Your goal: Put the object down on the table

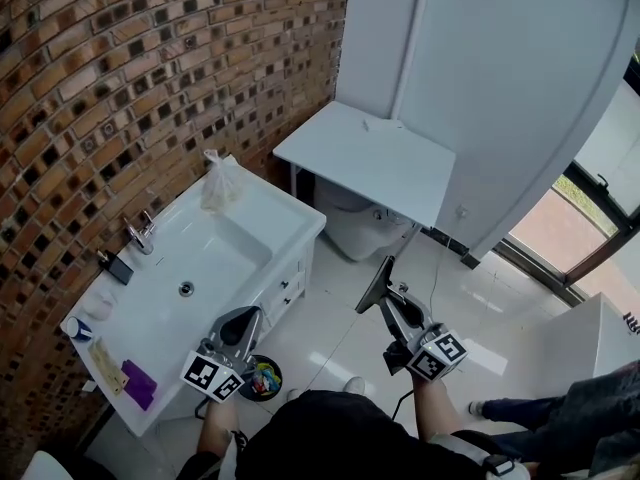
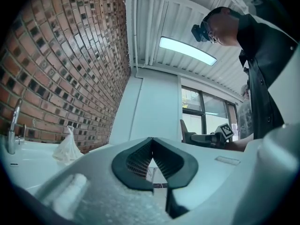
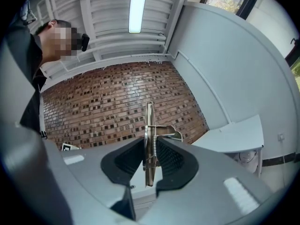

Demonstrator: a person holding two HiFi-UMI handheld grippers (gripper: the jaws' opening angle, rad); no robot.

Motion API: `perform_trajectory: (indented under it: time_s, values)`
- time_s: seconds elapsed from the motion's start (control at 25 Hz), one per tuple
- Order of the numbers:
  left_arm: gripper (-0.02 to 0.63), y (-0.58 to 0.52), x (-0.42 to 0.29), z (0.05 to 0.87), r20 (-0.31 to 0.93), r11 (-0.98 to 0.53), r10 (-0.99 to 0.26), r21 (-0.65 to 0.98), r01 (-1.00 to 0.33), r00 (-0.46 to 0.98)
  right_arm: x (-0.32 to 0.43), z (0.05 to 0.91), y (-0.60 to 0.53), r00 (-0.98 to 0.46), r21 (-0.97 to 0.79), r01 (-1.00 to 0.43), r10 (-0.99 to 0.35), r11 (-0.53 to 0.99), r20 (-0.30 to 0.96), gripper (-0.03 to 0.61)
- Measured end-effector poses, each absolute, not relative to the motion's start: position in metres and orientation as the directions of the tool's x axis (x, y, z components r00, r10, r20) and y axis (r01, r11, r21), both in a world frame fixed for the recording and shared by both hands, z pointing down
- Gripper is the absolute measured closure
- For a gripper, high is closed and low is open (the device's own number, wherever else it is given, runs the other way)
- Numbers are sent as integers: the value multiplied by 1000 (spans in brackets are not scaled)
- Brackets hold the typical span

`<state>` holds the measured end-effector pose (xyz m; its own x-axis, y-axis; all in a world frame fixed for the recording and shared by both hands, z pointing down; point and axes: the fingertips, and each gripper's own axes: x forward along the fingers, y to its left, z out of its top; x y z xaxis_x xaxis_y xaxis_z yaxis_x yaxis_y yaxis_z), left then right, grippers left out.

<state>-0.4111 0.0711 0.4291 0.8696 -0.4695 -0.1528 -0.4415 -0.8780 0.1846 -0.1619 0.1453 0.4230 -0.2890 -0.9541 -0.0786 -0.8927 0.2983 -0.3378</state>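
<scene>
1 object, a flat metal tool with a spring (image 3: 149, 121), clamped edge-up in the right gripper (image 1: 400, 313) | white table (image 1: 365, 158) ahead, front edge nearest, apart | left gripper (image 2: 152, 146) closed, empty, farther from the table

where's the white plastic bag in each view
Head view: plastic bag on the sink counter's far corner, by the brick wall.
Left gripper view: plastic bag at lower left, on the counter.
Right gripper view: not in it.
Shared landmark: the brick wall, in all three.
</scene>
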Motion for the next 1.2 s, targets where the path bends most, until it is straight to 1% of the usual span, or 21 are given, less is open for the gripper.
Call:
perform_trajectory:
  time_s: [0.2, 0.64, 0.76, 1.0, 1.2]
  values:
    - [612, 68, -373, 418, -169, -905, -416, 169, -389, 894, -131, 414, 157, -236, -328, -909, -967, 256, -100, 488]
    - [612, 78, -279, 411, -177, -955, -280, 153, -254, 944, -50, 406, 203, -71, -315, -943, -990, 107, -123, 488]
    - [612, 82, -259, 407, -190, -959, -275, 126, -254, 943, -29, 409, 213, -41, -313, -947, -992, 76, -115, 488]
    - [612, 84, -224, 414, -171, -962, -254, 144, -231, 952, 8, 417, 229, 3, -317, -948, -995, 30, -101, 487]
    - [612, 83, -198, 414, -191, -958, -272, 145, -247, 943, 32, 417, 236, 10, -315, -949, -994, 26, -112, 487]
